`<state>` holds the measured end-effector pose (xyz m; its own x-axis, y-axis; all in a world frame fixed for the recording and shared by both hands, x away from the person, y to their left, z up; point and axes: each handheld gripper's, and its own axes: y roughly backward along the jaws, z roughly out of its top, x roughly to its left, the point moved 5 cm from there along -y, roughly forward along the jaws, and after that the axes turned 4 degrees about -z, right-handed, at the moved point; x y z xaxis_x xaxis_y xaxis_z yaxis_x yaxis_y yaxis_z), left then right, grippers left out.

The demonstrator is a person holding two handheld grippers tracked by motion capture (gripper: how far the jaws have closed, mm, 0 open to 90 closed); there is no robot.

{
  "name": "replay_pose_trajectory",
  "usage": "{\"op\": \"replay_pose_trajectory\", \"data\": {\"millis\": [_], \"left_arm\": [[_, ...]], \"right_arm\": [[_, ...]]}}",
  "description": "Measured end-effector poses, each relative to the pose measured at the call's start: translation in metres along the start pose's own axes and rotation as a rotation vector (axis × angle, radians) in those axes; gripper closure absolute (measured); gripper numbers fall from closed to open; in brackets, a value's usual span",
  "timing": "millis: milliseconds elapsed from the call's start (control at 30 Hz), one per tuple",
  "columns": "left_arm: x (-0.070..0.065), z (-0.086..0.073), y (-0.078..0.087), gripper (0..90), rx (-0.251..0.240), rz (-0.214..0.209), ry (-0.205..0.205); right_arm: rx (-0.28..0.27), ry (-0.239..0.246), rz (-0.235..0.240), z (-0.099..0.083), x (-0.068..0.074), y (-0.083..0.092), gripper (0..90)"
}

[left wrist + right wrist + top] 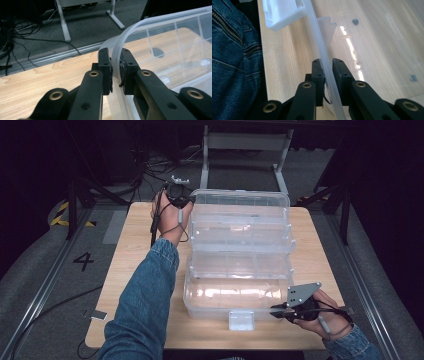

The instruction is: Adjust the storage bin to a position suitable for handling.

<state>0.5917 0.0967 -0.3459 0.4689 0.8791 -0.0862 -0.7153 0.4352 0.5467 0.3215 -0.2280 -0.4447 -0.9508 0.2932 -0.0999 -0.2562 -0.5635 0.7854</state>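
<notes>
At eleven o'clock, my left gripper [187, 200] clamps the clear plastic tiered storage box [240, 255]; at five o'clock, my right gripper [276, 310] pinches its front rim.

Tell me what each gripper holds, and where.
Both grip the clear plastic box: left gripper on its far rim, right gripper on its near front rim.

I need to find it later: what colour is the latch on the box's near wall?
White, opaque plastic latch, against the clear plastic box; clearest in the high view.
</notes>
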Motion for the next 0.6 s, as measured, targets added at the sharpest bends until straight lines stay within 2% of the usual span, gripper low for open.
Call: {"op": "replay_pose_trajectory", "data": {"millis": [267,400,600], "left_arm": [[0.008,-0.006,-0.019,83.4,0.040,-0.015,0.023],[0.012,-0.010,-0.029,83.4,0.056,-0.023,0.051],[0.016,-0.014,-0.037,83.1,0.076,-0.035,0.071]], "right_arm": [[-0.005,-0.004,0.009,0.000,0.000,0.000,80.7],[-0.006,-0.005,0.013,0.000,-0.001,0.000,80.6],[-0.004,-0.006,0.011,0.000,-0.001,0.000,80.6]]}}
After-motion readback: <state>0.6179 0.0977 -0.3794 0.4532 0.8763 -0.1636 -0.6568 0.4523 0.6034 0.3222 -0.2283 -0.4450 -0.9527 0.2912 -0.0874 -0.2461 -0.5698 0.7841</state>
